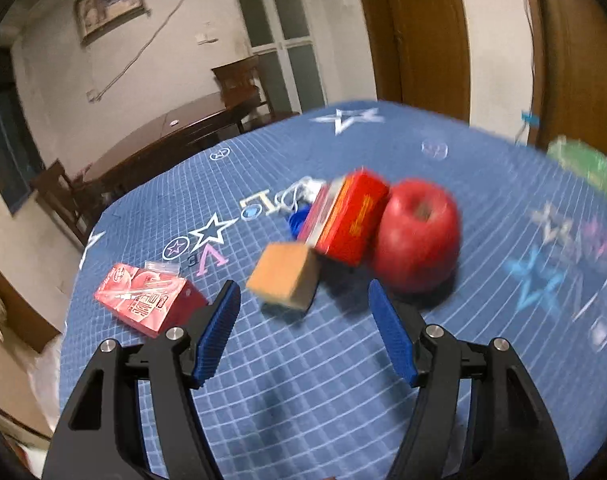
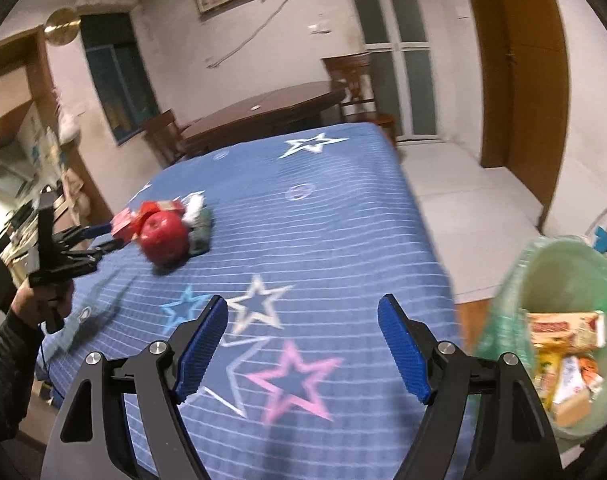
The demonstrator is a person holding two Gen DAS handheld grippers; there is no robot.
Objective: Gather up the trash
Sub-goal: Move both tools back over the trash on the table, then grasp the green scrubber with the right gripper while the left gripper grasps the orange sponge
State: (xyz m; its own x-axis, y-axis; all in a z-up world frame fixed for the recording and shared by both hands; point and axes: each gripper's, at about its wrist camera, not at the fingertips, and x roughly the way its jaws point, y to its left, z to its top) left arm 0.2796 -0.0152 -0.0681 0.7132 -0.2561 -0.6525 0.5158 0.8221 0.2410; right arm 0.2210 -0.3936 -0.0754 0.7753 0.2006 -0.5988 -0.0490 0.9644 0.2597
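Leftmost in the left wrist view, a flattened red drink carton (image 1: 149, 300) lies on the blue star-patterned cloth (image 1: 323, 380) that covers the counter, just beside the left pad of the left claw (image 1: 305, 292). That claw is released, its blue pads spread wide with nothing between them, hovering over the cloth. Ahead of it sits a tan cardboard cube (image 1: 284, 276), touching a red box (image 1: 349, 216) tilted up on one edge. A blue item and something white peek out behind the box, too hidden to name. Right of the box, touching it, stands a red apple (image 1: 417, 236), blurred. At the far right edge a green smear is probably the bin liner (image 1: 583, 168).

From the right wrist view, the person's left hand (image 2: 43, 300) grips the left claw's handle at the far left, its tips reaching toward the apple (image 2: 164, 240) and the red packaging beside it. The right claw (image 2: 303, 316) is likewise released and empty above the cloth. Off the counter's right edge stands a bin (image 2: 559, 280) lined with green plastic, holding wrappers and small cartons.
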